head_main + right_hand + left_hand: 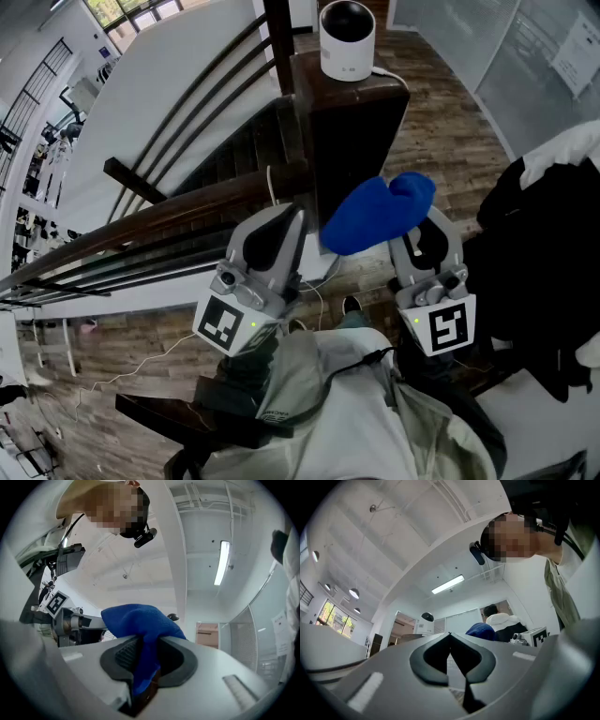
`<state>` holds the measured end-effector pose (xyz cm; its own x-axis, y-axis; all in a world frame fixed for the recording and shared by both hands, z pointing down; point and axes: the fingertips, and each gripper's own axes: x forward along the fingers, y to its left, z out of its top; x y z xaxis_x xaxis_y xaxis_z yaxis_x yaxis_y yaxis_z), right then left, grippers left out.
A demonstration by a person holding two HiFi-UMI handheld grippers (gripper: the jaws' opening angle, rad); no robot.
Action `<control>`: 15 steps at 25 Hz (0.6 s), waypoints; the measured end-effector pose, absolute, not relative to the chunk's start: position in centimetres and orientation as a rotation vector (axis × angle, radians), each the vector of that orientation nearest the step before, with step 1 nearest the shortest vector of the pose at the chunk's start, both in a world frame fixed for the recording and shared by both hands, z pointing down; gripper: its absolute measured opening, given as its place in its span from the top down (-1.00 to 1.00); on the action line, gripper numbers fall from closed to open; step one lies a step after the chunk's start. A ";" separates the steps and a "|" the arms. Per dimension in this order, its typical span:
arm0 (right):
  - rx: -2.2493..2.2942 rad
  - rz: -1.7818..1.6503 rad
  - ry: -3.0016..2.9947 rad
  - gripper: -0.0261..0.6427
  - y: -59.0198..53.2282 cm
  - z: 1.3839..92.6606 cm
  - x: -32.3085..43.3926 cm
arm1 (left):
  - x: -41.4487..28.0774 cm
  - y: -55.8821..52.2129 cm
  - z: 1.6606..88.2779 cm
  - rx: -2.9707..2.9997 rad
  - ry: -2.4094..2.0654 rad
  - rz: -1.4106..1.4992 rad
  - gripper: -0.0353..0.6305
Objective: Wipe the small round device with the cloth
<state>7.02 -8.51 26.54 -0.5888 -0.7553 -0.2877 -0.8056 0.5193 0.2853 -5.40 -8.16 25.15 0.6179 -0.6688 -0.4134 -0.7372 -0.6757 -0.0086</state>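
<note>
Blue cloth (375,214) pinched tight in right gripper (424,234); left gripper (292,220) closed on nothing — white round device (347,39) tops dark post (352,122) at 12 o'clock, well apart from both.

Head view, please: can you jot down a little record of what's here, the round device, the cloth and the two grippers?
Device: white, round, dark top, standing on a dark wooden post
Cloth: blue, apart from the device, lower in the picture
Right gripper: jaws shut on the cloth
Left gripper: jaws together, nothing between them
Wiping: not yet begun
</note>
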 end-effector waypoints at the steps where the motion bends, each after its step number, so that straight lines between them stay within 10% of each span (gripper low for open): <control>1: -1.363 0.595 2.616 0.67 -8.7 26.6 7.1 | -5.4 -8.5 25.2 -2.663 1.160 0.572 0.89; 15: -1.431 0.559 2.563 0.67 -9.5 27.3 8.6 | -5.0 -9.7 25.6 -2.681 1.127 0.588 0.89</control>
